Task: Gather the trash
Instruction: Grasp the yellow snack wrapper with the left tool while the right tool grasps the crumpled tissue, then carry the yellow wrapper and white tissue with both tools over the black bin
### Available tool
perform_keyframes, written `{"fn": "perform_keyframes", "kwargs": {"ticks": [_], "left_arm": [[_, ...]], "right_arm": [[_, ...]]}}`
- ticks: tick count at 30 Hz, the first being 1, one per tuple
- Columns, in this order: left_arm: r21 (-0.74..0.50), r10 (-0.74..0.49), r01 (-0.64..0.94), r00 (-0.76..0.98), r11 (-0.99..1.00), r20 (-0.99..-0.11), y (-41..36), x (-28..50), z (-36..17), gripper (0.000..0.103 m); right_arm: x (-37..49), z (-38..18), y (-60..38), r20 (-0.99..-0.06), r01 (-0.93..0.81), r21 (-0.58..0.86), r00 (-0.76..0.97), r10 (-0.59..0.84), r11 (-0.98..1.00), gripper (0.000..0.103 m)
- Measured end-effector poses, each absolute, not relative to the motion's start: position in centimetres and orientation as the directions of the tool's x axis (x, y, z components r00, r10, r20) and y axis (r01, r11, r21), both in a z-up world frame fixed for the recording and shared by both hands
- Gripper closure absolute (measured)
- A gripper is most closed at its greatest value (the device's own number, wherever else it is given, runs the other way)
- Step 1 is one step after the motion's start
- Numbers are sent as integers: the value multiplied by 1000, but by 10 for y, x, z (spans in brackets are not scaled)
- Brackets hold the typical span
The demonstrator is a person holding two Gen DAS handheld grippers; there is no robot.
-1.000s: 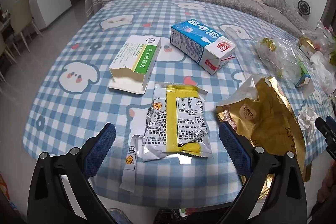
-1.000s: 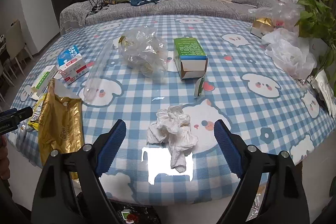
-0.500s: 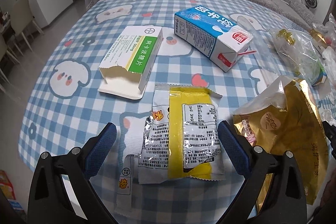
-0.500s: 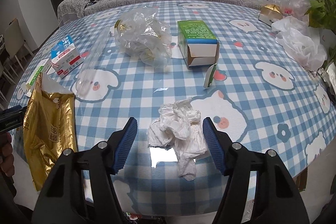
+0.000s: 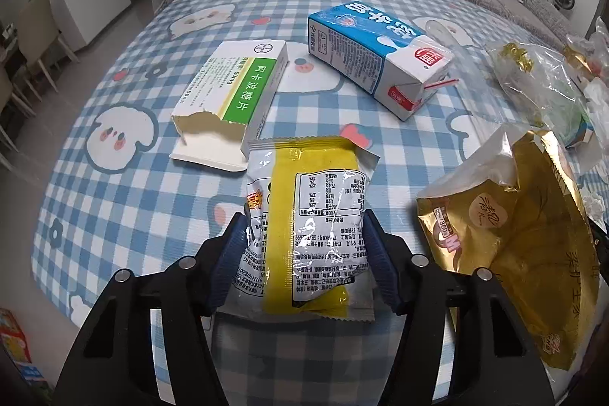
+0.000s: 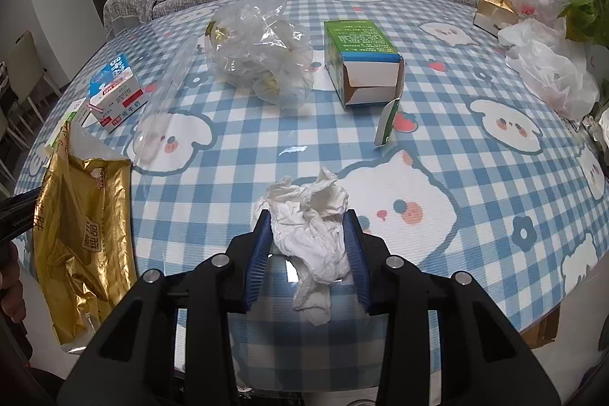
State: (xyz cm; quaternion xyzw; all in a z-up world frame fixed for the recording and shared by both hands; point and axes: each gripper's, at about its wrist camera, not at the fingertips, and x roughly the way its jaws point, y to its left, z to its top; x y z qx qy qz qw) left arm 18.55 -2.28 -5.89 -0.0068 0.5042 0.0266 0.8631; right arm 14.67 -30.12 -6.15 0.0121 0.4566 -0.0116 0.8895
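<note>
Yellow wrapper (image 5: 304,234) at the tabletop's (image 5: 114,215) near edge sits between my left gripper's (image 5: 302,265) closing pads, both touching it, and crumpled tissue (image 6: 310,231) likewise between my right gripper's (image 6: 308,253) closing pads, gold bag (image 6: 83,234) between them.

Even, slightly dim indoor light is filling both fisheye views.
Glare is glinting off the crinkled gold foil bag (image 5: 510,238) right of the left gripper and off the glossy blue-checked tablecloth (image 6: 293,150) ahead of the right gripper; edges are bowing and darkening into black corners.
</note>
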Motion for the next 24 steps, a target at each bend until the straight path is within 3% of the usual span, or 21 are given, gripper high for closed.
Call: {"fn": "perform_keyframes", "kwargs": {"ticks": [8,24], "left_arm": [[-12,14,-50,505,999,-863,-22,180,-57,57],[-37,-2,-55,534,998,-846,-17,160,-47,61]], "right_arm": [[147,-63,-299,-813,29,2,582,-15,1000,86],[134,-50,-299,-798,33,13,603,-10,999,87]]}}
